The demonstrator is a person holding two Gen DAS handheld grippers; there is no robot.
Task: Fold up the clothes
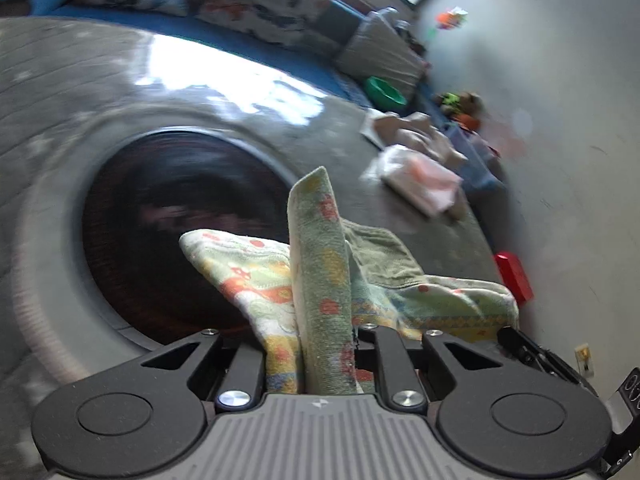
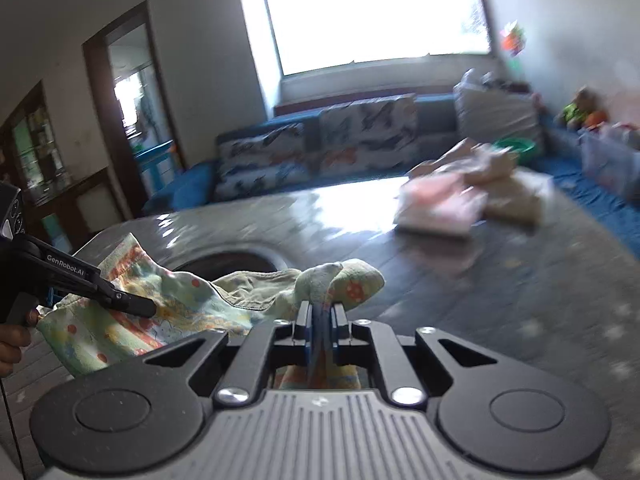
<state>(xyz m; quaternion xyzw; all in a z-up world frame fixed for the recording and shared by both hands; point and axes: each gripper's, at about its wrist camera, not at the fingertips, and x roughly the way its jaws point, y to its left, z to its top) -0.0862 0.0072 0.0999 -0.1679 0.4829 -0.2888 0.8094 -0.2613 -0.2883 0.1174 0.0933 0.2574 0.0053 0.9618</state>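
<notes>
A small patterned green garment point(image 1: 320, 276) with orange and yellow prints hangs between both grippers above a grey table point(image 1: 60, 128). My left gripper point(image 1: 324, 344) is shut on one bunched edge, which sticks up between its jaws. My right gripper point(image 2: 320, 316) is shut on another edge of the same garment point(image 2: 192, 300); the cloth pokes up past its blue pads. The left gripper point(image 2: 136, 304) also shows at the left of the right wrist view, clamped on the cloth. The right gripper's body shows at the left wrist view's right edge point(image 1: 532, 352).
The grey table has a round dark opening point(image 1: 176, 240) under the garment. A pile of folded pink and beige clothes point(image 2: 460, 196) lies at its far side. A blue sofa with patterned cushions point(image 2: 320, 148), a green bowl point(image 1: 384, 90) and a red object point(image 1: 514, 276) lie beyond.
</notes>
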